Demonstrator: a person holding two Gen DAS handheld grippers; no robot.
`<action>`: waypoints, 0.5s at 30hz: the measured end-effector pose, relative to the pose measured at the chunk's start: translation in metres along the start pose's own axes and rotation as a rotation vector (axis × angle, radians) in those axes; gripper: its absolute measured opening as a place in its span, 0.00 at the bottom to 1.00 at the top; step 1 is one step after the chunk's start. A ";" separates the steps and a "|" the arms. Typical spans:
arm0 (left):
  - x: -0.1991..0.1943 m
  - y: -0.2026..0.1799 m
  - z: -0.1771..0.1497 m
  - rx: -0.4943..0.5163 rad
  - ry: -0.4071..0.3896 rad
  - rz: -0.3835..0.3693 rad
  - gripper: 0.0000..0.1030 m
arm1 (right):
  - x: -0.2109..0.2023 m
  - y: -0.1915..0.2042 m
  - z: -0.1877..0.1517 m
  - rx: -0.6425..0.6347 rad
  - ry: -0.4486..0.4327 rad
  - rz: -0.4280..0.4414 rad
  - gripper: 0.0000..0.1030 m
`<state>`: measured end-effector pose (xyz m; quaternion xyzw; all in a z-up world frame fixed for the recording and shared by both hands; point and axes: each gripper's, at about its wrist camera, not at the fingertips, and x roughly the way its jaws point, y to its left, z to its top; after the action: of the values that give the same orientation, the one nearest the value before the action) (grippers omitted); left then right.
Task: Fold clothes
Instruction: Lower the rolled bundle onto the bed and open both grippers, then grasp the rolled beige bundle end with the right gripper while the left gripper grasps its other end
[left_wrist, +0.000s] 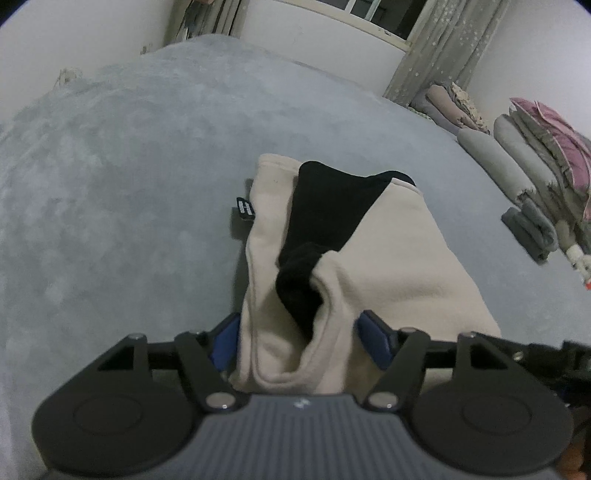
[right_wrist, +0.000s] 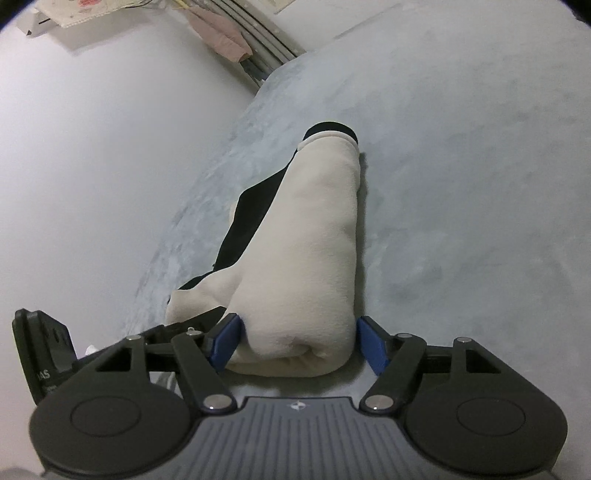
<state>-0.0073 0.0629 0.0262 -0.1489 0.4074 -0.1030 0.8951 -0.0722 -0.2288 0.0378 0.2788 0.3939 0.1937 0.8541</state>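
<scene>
The left gripper (left_wrist: 299, 339), black-armed with blue pads, stands partly open around the near end of a cream fleece garment with black panels (left_wrist: 388, 258); the cloth fills the gap between the pads, the left pad lies against its edge and the right pad seems just clear of it, so I read it as straddling the fabric rather than pinching it. The right gripper (right_wrist: 297, 341) is of the same build and also stands about half open, with the rounded, folded end of the same garment (right_wrist: 314, 258) between its pads; a sliver of bedcover shows beside the right pad, so it is not clamped either. From both wrist views the garment lies as a long, narrow bundle on a grey-blue plush bedcover (left_wrist: 129, 184), stretching away from the grippers, with a black collar or cuff at its far end and a small black label sticking out at one side. Beyond it, along the far edge of the bed, sit stacks of folded grey and pink bedding (left_wrist: 535, 155). The step in hand looks like the moment between folds: the lengthwise folds appear done and the bundle has been set down. The next move probably calls for closing both grippers on the near end and carrying it over towards the far end, keeping the layers together so the black inner part does not slip out.
</scene>
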 end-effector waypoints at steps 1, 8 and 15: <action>0.000 0.001 0.000 -0.004 0.002 -0.006 0.59 | 0.001 0.003 -0.001 -0.020 -0.008 -0.011 0.55; -0.012 0.003 0.001 -0.045 0.038 -0.096 0.39 | -0.025 0.019 0.001 -0.098 -0.028 0.006 0.41; -0.003 -0.002 -0.001 -0.019 0.074 -0.080 0.54 | -0.026 0.001 0.001 -0.096 0.049 0.009 0.49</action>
<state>-0.0098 0.0621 0.0282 -0.1696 0.4349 -0.1405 0.8731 -0.0878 -0.2425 0.0538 0.2344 0.4039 0.2231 0.8557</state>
